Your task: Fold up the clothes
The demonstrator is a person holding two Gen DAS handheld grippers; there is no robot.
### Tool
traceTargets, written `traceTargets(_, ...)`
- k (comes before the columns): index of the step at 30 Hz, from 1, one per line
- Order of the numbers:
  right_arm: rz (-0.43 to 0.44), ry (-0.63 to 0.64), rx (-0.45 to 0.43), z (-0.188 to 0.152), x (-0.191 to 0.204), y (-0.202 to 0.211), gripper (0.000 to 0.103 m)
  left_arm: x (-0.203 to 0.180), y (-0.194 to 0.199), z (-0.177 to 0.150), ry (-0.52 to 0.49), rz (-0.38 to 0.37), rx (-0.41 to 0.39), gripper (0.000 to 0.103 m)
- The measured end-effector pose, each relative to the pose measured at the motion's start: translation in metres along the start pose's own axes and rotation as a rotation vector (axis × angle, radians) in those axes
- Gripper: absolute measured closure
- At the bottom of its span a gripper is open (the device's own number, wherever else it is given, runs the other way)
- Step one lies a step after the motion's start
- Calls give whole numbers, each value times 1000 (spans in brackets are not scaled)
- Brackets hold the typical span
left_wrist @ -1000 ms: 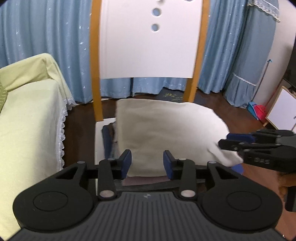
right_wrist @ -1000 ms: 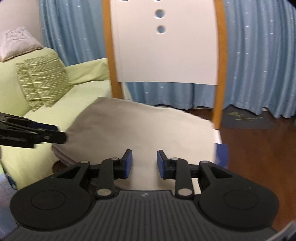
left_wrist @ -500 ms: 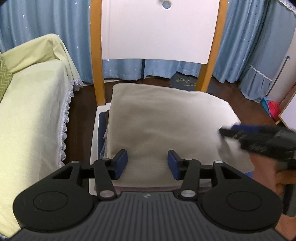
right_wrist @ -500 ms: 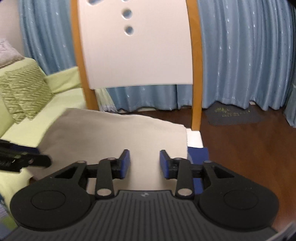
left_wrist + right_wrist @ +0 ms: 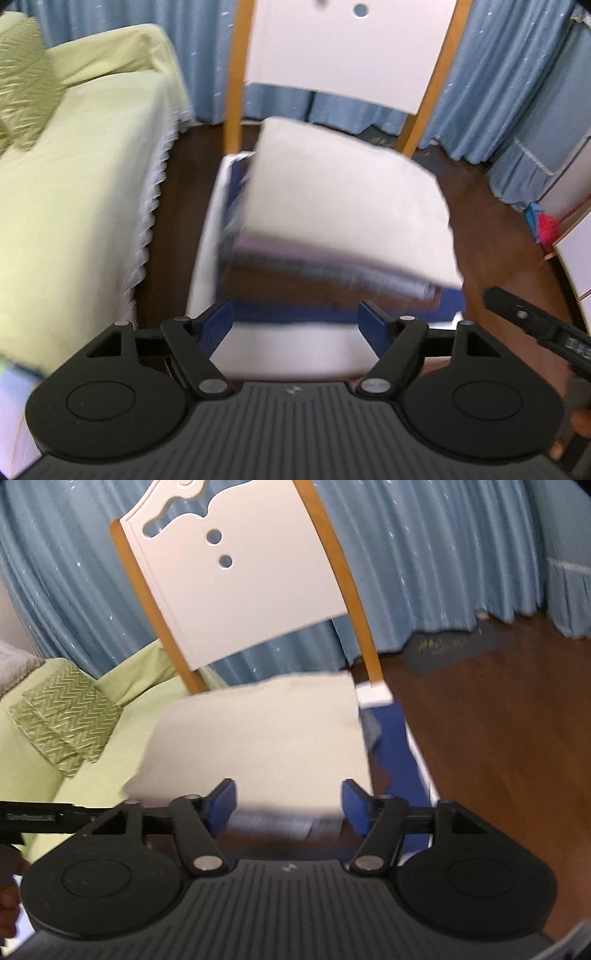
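Folded cream cloth (image 5: 347, 206) atop stacked clothes on white chair seat (image 5: 207, 266), frame centre: soft, light, floppy; pinch near edge. Left gripper (image 5: 297, 325) and right gripper (image 5: 288, 801) just opened wide, empty

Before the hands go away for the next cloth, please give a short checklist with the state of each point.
1. Left gripper free of cloth: ok, jaws have just been opening, nothing between them.
2. Right gripper free: ok, jaws likewise just opening, empty.
3. Beige folded cloth on top of the stack: ok.
4. Stack rests on the chair seat: ok.
5. Beige cloth edges aligned with the layers below: not ok, its right side overhangs.
6. Stack stable: cannot tell.
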State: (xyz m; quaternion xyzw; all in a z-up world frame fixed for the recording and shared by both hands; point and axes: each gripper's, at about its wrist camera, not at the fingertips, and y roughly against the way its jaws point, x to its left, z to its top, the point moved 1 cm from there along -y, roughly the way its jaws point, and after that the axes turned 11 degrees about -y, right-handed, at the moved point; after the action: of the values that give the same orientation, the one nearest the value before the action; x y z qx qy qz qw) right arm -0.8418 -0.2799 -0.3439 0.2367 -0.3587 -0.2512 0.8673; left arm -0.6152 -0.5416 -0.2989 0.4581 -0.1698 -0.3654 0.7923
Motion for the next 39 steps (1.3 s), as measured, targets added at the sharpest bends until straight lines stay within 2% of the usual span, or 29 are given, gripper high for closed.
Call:
traceTargets(2,3,-34,15,-17,6,26,31,3,31,-16,-8,73,21,27)
traceTargets(4,9,-47,21,-32,19,56,28,6,69,-26,-9,114,15,27)
traceTargets(8,65,40,-26,-39,71,127,10,5,143,-33,-12,165,-14,26)
traceTargets(11,92,85,-101,-36,105,173,2,2,190,-35,-27,165,-60,21)
traceTargets(14,134,103,-160,-32,136,222,1,-1,237,-38,-8,144,-97,20)
traceTargets(18,160,164,-192,-28,165,275,1,-6,290,-38,-2,143,-109,19)
traceTargets(23,139,225,-239,-25,188,334,1,-8,340,-38,-19,162,-153,17)
traceTargets(28,54,278,-326,-31,199,378,1,-14,373,-37,-39,183,-194,13)
traceTargets(34,50,242,-396,-15,207,402,1,-25,399,-24,-103,203,-262,8)
traceTargets(39,35,260,-467,1,218,415,1,-24,420,-16,-75,191,-322,8)
